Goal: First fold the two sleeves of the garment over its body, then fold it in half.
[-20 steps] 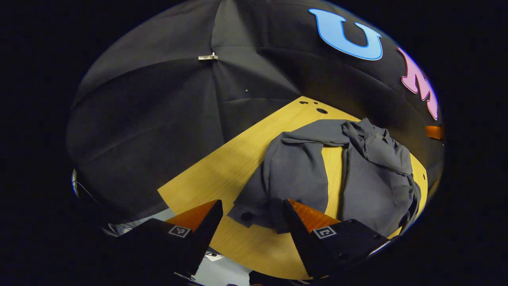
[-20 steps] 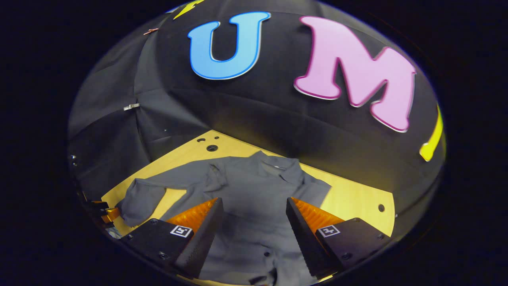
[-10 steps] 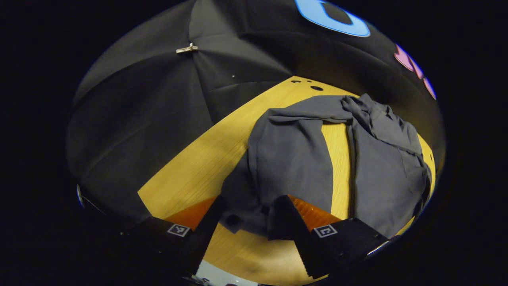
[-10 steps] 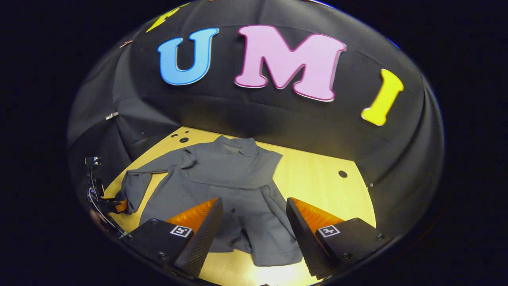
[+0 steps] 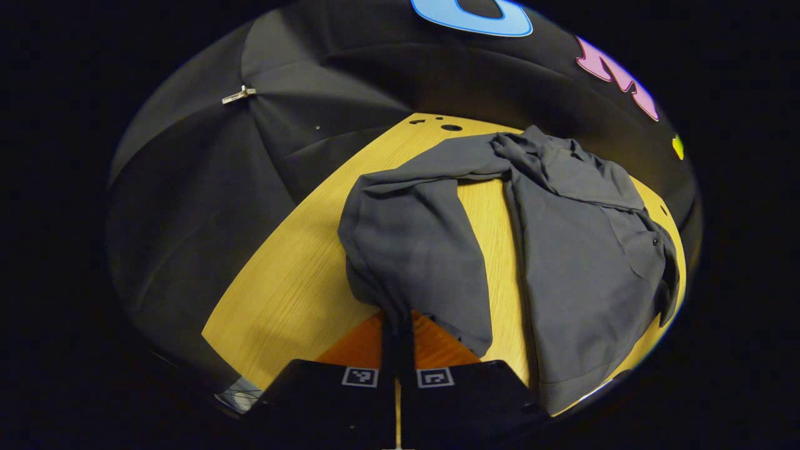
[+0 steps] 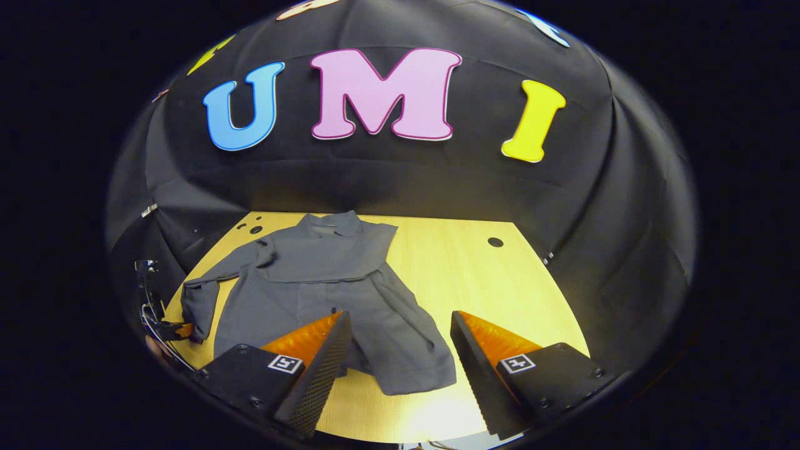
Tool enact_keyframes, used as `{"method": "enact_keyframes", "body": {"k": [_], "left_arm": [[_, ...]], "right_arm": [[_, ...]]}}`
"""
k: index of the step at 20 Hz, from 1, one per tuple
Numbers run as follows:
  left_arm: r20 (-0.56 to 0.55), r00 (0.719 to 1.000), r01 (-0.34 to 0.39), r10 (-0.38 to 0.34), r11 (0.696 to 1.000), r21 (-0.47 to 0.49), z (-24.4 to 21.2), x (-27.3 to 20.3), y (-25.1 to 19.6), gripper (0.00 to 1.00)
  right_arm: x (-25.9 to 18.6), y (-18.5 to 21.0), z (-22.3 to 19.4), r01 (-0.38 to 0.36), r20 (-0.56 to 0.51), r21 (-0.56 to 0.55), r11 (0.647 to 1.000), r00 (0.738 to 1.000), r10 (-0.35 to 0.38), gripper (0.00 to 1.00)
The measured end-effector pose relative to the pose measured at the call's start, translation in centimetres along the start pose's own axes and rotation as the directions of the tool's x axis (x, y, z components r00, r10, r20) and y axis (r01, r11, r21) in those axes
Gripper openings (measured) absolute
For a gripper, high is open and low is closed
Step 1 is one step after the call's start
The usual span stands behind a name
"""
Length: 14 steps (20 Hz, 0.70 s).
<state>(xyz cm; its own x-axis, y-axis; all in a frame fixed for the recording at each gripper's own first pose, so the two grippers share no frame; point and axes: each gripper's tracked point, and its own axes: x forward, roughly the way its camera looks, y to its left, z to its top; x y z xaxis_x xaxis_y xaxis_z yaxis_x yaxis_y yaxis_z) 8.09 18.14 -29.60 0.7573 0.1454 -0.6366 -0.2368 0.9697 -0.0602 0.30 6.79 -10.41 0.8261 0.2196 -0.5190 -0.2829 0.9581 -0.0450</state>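
Note:
A grey button shirt (image 6: pixel 325 294) lies on the wooden table (image 6: pixel 487 281), collar toward the wall. One sleeve is folded across its chest. The other sleeve (image 5: pixel 412 250) stretches out to the side and doubles back at its end. My left gripper (image 5: pixel 398 328) is shut on the cuff end of that sleeve, and the cloth rises from between its fingers. In the right gripper view the left gripper (image 6: pixel 178 329) sits at the table's left edge, holding the sleeve's end (image 6: pixel 197 306). My right gripper (image 6: pixel 397 362) is open above the shirt's hem, with nothing between its fingers.
The table's right half is bare wood with a round hole (image 6: pixel 495 241). More holes (image 5: pixel 451 127) sit at the far corner by the shirt's shoulder. Black cloth walls close in behind and beside the table.
My left gripper moved onto the sleeve's cuff and shut on it. My right gripper drew back and away from the shirt, staying open.

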Motion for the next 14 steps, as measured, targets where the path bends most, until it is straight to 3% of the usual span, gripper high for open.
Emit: {"method": "enact_keyframes", "body": {"k": [6, 14], "left_arm": [[0.07, 0.996, 0.063, -0.05, 0.978, -0.198, 3.7, -2.4, -0.1, 0.05], [0.166, 0.986, 0.067, -0.033, 0.977, -0.205, 12.0, -4.3, -3.1, 0.05]], "right_arm": [[0.9, -2.4, -0.2, 0.012, 0.009, 0.031, 0.999, 1.0, -0.012, 0.98], [3.7, -4.8, -0.3, -0.017, 0.012, 0.066, 0.998, 1.0, 0.016, 0.98]]}}
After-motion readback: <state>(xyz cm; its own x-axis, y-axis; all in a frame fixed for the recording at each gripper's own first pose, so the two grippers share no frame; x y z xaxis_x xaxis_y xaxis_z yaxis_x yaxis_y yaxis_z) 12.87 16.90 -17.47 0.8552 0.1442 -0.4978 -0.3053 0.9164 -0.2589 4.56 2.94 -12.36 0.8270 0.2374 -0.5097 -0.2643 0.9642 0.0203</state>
